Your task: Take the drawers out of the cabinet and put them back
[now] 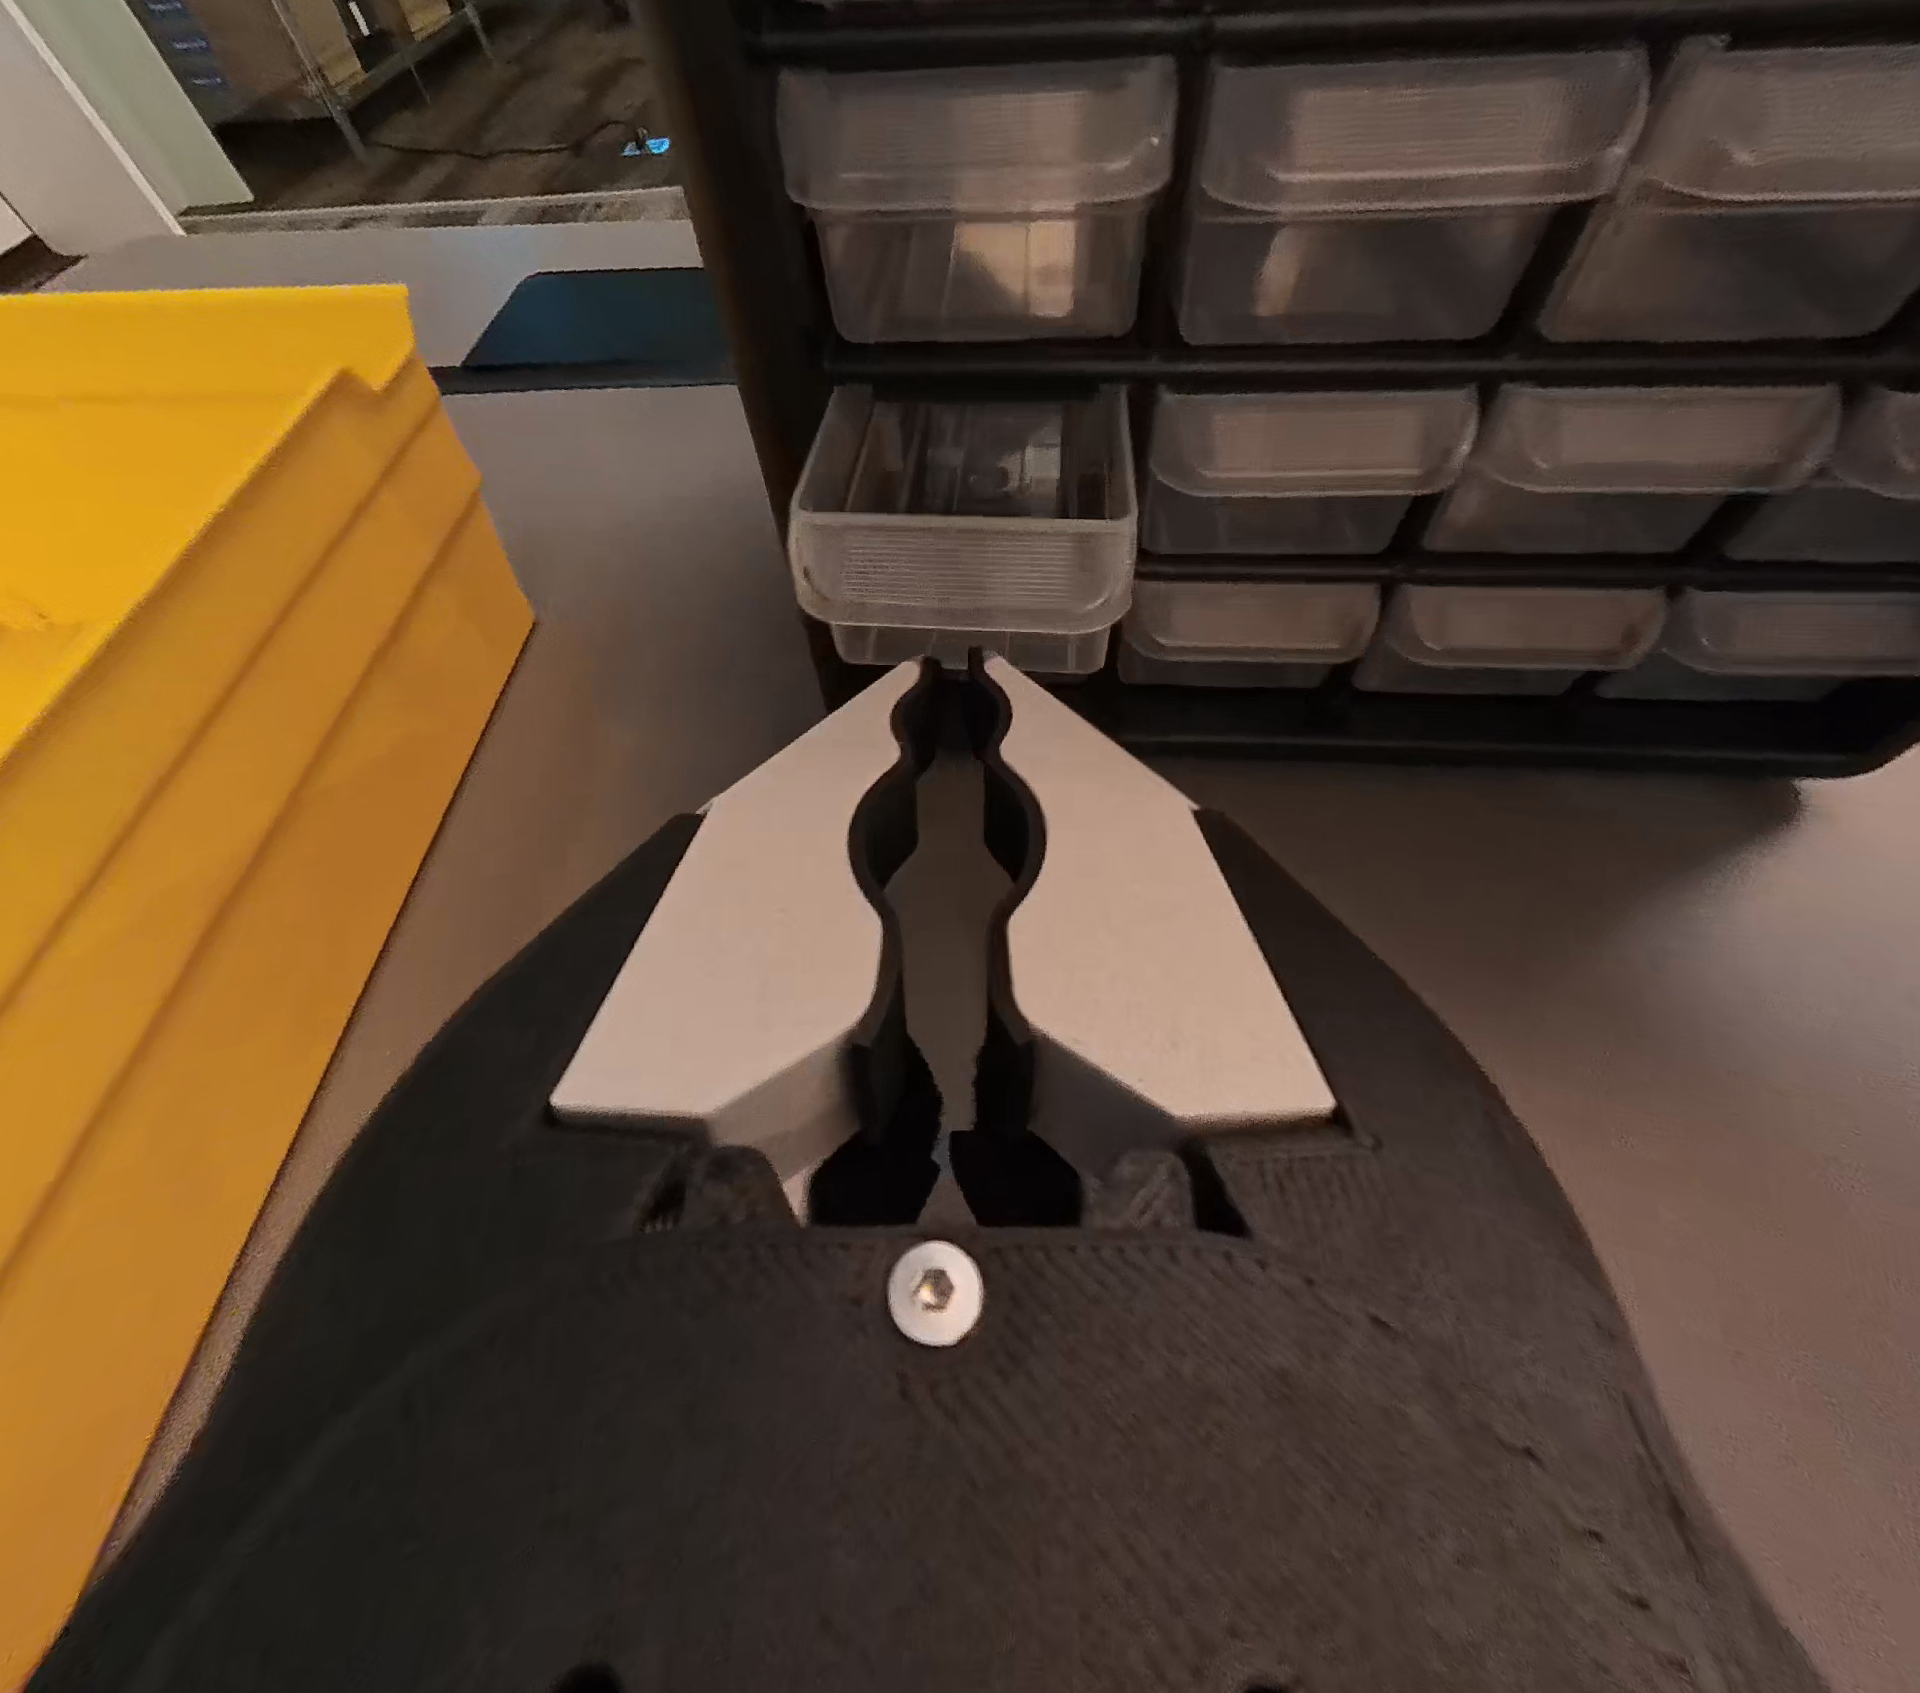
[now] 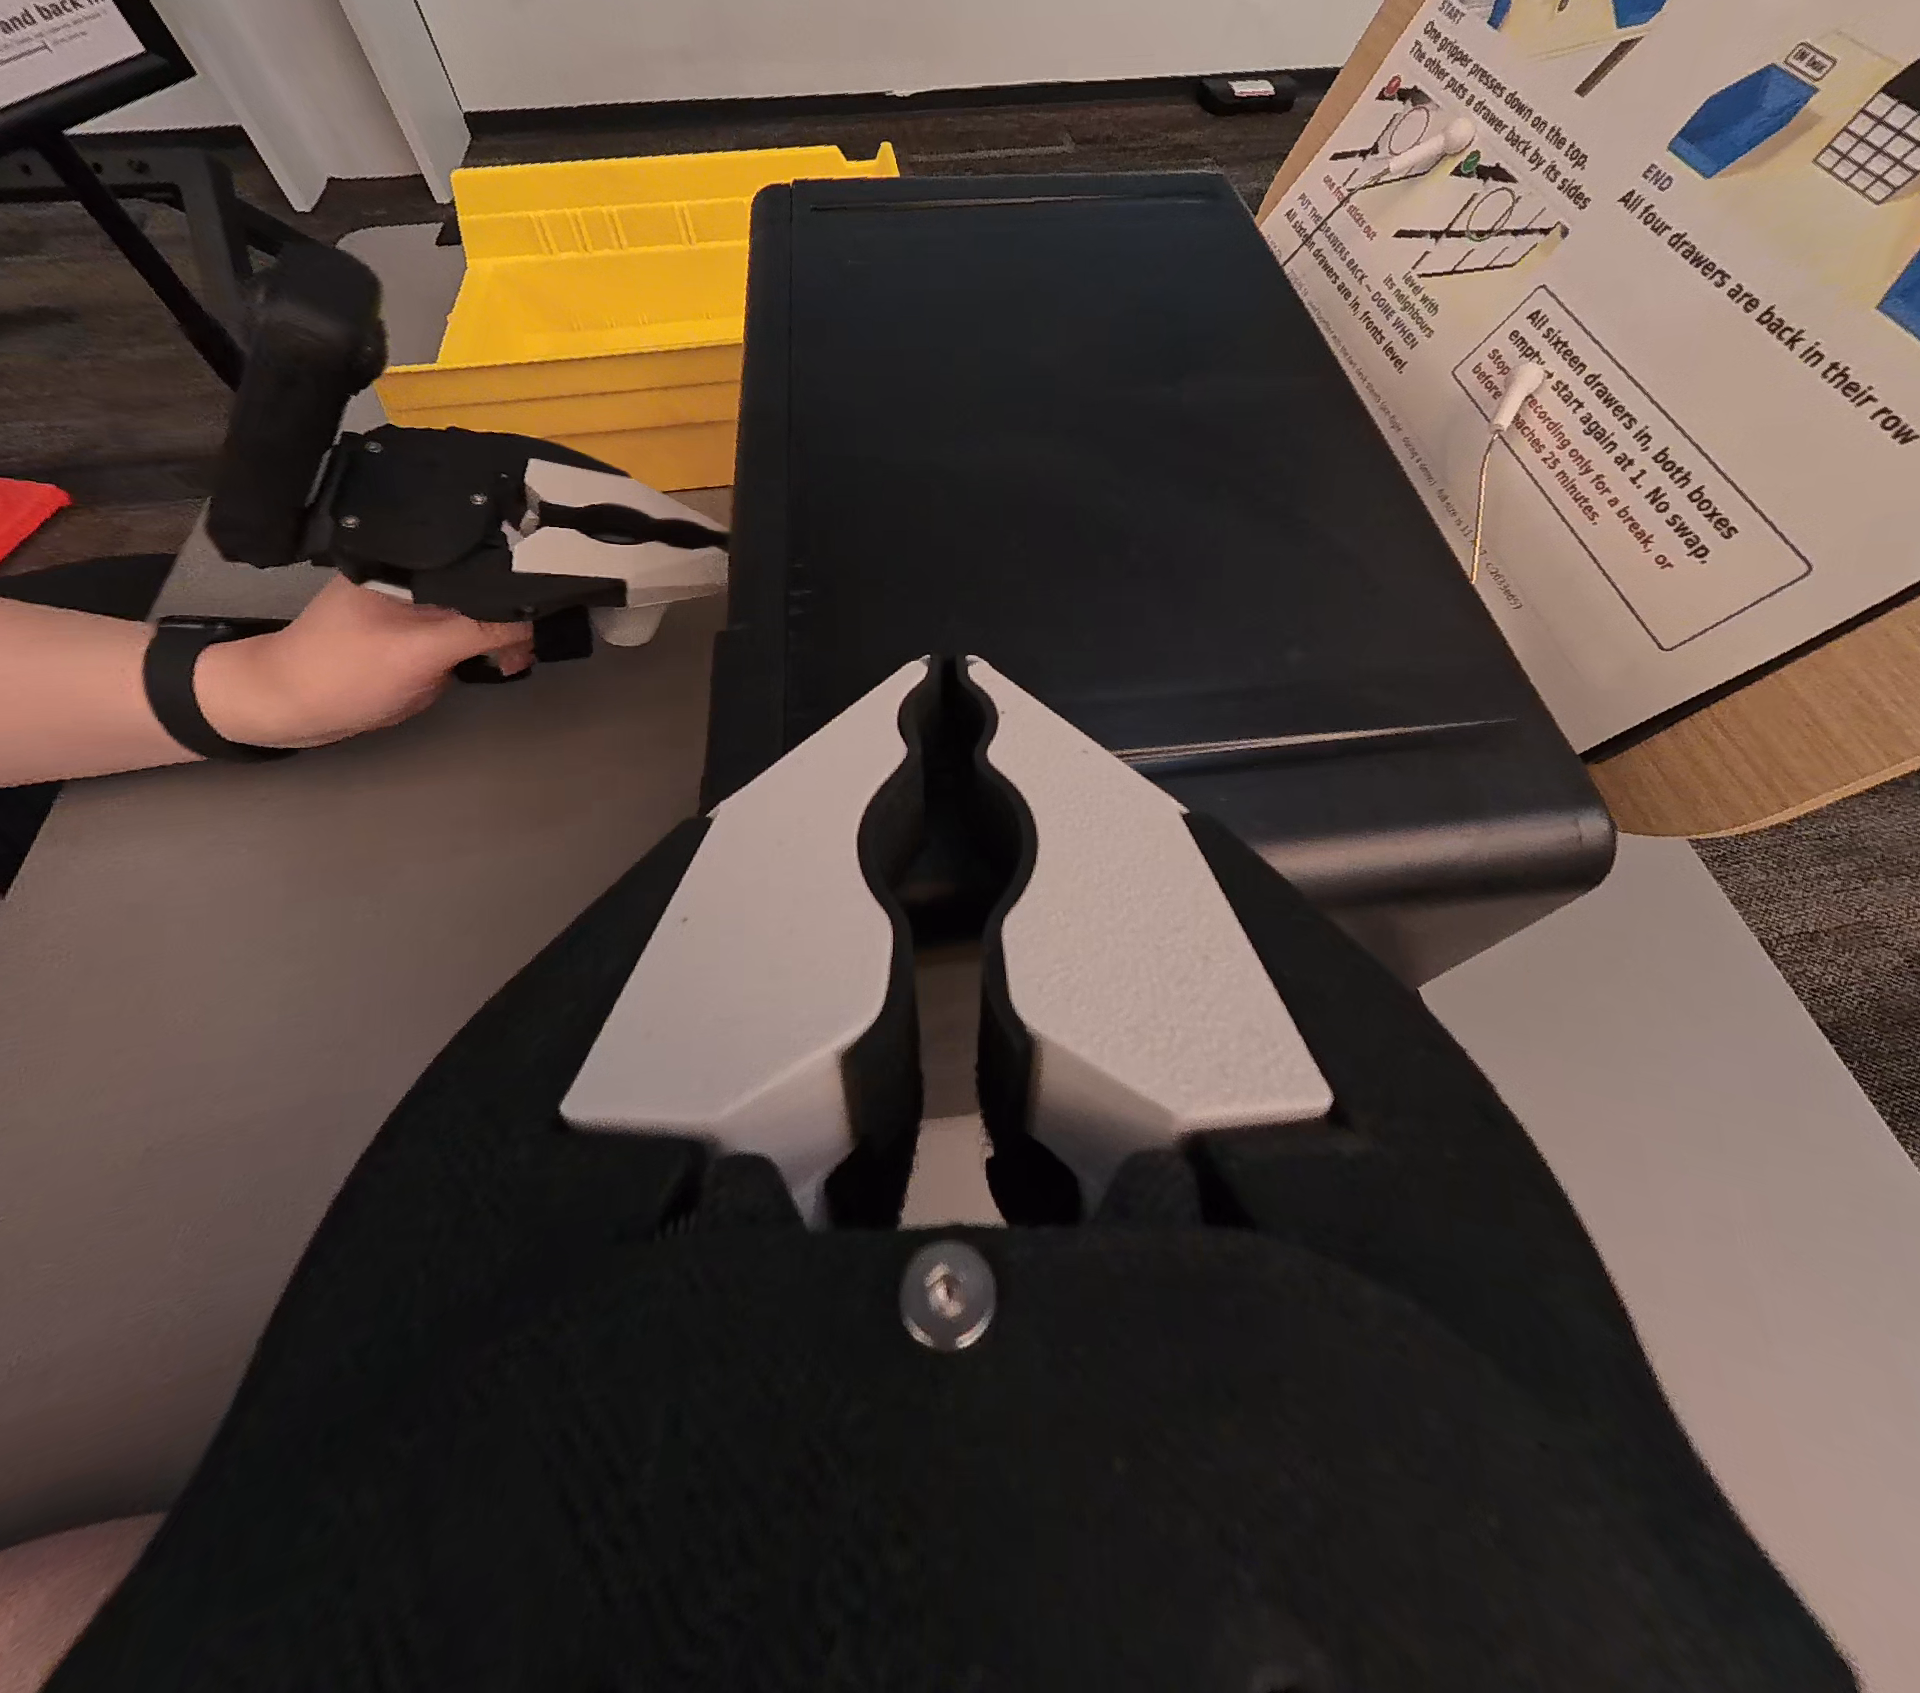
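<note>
The black cabinet holds rows of clear drawers. One clear drawer, in the left column one row above the bottom, sticks partly out of its slot. My left gripper is shut on the lower front lip of that drawer. In the right wrist view the cabinet's flat black top lies below my right gripper, which is shut and empty, with its tips at the top's near edge. The left gripper also shows there, held by a hand at the cabinet's front.
A yellow bin stands on the grey table left of the cabinet; it also shows in the right wrist view. An instruction board leans to the right of the cabinet. Shelving with boxes stands far behind.
</note>
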`<state>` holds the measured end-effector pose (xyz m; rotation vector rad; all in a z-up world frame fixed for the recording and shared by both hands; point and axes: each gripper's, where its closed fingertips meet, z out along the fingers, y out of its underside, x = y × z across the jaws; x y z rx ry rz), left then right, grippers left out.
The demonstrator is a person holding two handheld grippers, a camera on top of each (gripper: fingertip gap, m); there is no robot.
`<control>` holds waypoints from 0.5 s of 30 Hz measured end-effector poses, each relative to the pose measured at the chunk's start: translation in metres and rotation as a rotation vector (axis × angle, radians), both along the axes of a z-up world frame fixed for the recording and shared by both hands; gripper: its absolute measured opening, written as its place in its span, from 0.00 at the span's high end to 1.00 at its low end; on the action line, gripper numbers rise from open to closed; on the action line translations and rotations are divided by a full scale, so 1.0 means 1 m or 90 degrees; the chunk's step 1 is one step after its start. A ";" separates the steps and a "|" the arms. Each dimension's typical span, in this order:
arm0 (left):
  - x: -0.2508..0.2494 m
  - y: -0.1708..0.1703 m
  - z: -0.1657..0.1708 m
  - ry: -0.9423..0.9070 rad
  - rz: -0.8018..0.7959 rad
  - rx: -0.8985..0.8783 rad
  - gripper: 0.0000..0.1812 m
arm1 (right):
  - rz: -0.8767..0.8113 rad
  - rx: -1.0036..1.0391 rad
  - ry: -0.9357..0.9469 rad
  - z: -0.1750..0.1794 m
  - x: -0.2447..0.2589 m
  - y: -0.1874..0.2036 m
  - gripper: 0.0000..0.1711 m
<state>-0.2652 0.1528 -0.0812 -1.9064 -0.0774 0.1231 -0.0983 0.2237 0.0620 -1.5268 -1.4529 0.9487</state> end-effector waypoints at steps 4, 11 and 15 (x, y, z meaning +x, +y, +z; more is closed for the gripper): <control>-0.006 0.012 0.004 -0.011 0.007 0.019 0.96 | -0.001 0.003 -0.001 0.000 0.000 0.000 1.00; -0.008 0.029 0.007 -0.002 0.002 0.034 0.97 | 0.001 0.002 0.000 0.000 0.000 0.000 1.00; -0.007 0.034 0.007 -0.002 0.002 0.033 0.98 | 0.000 0.002 0.000 0.000 0.000 0.000 1.00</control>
